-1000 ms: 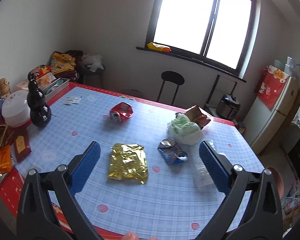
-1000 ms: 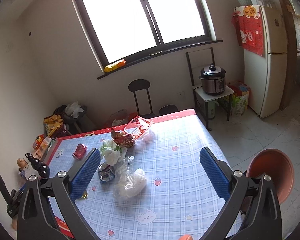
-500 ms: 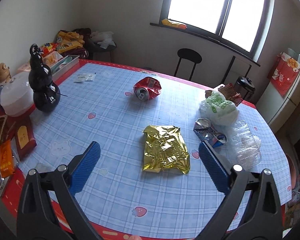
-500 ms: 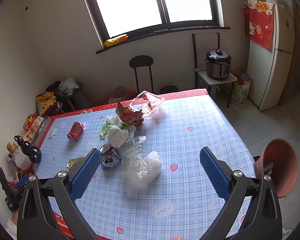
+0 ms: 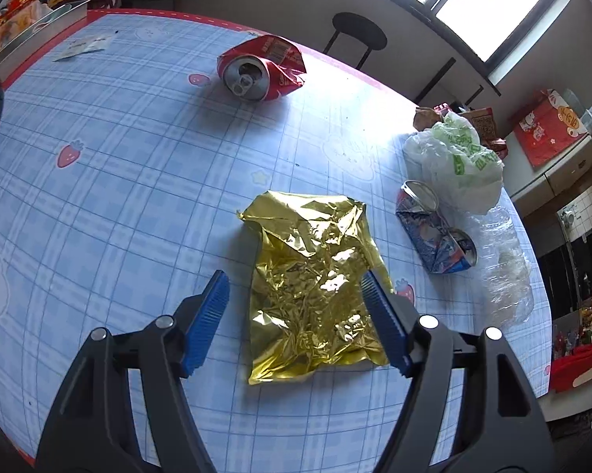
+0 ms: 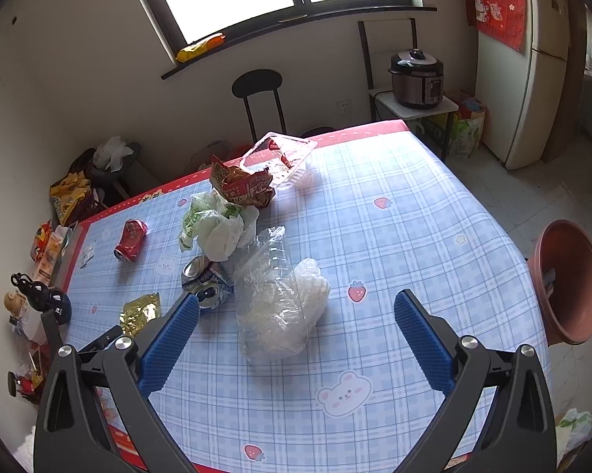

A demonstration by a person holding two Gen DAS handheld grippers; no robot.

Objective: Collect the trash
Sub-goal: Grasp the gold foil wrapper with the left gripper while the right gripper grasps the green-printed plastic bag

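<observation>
**Left tongs closing in on the gold wrapper**

The left gripper (image 5: 295, 284) has just been narrowing its jaws, and they now straddle the near half of the gold foil wrapper (image 5: 313, 283), blue pads on either side without pressing it, so nothing is grasped. The right gripper (image 6: 296, 317) hangs released and wide above the crumpled clear plastic bottle (image 6: 274, 303), holding nothing.

The wrapper lies flat against the table (image 5: 110, 181), and that is the risk: the pads may skate over the slick foil and pinch only the cloth, or shove the wrapper aside.

Beyond the wrapper sits a crushed red can (image 5: 262, 69); to the wrapper's right are a flattened blue can (image 5: 434, 232) and a white-and-green plastic bag (image 5: 459, 161). The cloth is blue check with strawberries, red-edged. Past the table, a window, a stool and a brown basin (image 6: 570, 282) on the floor.
</observation>
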